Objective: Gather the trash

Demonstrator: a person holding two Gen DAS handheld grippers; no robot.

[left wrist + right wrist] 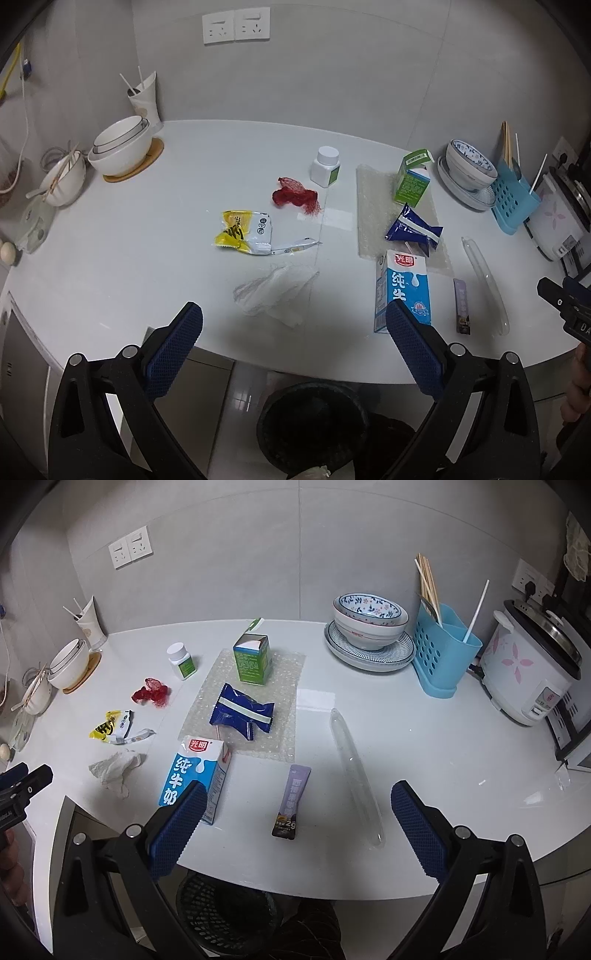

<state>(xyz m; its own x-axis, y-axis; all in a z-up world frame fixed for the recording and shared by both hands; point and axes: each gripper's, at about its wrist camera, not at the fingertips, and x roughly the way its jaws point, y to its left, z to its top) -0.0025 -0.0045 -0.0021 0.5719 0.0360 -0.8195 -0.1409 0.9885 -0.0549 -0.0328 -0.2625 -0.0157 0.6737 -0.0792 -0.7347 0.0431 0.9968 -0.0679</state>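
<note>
Left gripper (293,317) and right gripper (295,797) both gape wide, empty, above the desk (147,240) edge | trash lies scattered: crumpled tissue (275,291) nearest left gripper, black mesh bin (314,424) on the floor below | advice: pinch the tissue's bunched middle, lift clear before dropping | milk carton (194,775) reads 光明 纯牛奶; purple sachet (290,801) shows "2g".

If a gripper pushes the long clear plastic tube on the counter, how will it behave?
The clear tube looks round and smooth, lying flat on the glossy counter, so it will probably roll sideways and may slip between pads. It seems thin-walled and empty, likely light. Pinching across its middle seems safest.
</note>
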